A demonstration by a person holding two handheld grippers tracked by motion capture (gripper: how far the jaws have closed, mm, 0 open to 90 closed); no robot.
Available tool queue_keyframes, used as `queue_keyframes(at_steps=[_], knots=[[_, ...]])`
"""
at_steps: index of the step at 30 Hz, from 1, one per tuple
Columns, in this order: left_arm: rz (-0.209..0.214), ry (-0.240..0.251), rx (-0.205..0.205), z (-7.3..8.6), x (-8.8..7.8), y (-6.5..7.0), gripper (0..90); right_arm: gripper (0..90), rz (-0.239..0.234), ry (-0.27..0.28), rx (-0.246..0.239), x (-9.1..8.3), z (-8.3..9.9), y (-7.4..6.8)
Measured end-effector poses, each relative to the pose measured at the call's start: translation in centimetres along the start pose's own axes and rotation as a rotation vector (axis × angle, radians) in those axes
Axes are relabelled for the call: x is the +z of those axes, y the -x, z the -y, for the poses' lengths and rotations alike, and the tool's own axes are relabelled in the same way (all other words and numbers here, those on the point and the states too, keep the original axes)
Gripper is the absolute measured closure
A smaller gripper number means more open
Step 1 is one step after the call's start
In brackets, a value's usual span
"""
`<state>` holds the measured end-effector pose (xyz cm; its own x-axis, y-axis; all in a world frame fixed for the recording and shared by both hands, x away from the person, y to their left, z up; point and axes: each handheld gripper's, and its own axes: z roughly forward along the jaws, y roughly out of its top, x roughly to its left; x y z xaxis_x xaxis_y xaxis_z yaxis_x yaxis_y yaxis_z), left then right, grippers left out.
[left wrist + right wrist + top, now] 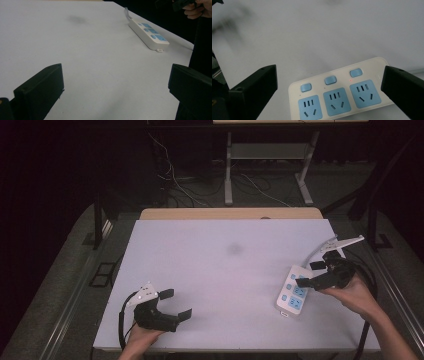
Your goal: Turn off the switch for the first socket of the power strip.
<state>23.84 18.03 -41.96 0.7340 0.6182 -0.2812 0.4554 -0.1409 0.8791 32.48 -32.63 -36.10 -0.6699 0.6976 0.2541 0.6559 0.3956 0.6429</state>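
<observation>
From the high view I have the right gripper (311,273) hanging over the power strip (292,291), which lies flat near the right edge of the white table (220,270), its long side running towards the far right corner. My right gripper's jaws are spread wide and hold nothing. In the right gripper view the strip sits between and below the two black jaws: three blue sockets in a row, each with a blue switch (330,80) above it, and a tiny red light beside the switch nearest the right jaw. I can't tell from these views whether either jaw touches the strip's casing; they look to be just above it. A pale cord (315,251) leaves the strip's far end and curves towards the table's right edge.

My left gripper (178,304) rests low at the near left of the table, well apart from the strip, jaws likewise parted and empty. In the left gripper view the strip lies far off at the upper right, with my right hand (198,10) above it.

A faint grey smudge (234,249) marks the tabletop near its middle.
</observation>
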Motion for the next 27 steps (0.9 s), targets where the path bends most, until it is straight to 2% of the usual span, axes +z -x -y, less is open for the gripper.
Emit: queue_keyframes(at_steps=[11,18,20,22,24,26,27], knots=[[0.002,-0.004,-0.002,0.0,0.1,0.0,0.0,0.4,0.013,-0.006,0.015,0.7,-0.2,1.1],[0.005,-0.008,-0.002,0.0,0.1,-0.1,0.0,0.5,0.039,-0.012,0.021,1.3,-0.4,1.7],[0.005,-0.010,0.000,0.0,0.1,-0.1,0.0,6.0,0.046,-0.011,0.022,1.5,-0.4,1.9],[0.005,-0.011,0.001,0.0,0.1,-0.1,0.0,6.6,0.061,-0.003,0.023,1.6,-0.5,2.0],[0.005,-0.012,0.001,0.0,0.1,-0.1,0.0,16.3,0.059,0.000,0.023,1.7,-0.6,2.2],[0.003,-0.011,0.000,0.0,0.1,-0.1,0.0,17.6,0.067,0.002,0.024,1.8,-0.7,2.3],[0.003,-0.011,0.000,0.0,0.1,-0.2,0.0,23.1,0.065,0.000,0.024,1.8,-0.7,2.3]])
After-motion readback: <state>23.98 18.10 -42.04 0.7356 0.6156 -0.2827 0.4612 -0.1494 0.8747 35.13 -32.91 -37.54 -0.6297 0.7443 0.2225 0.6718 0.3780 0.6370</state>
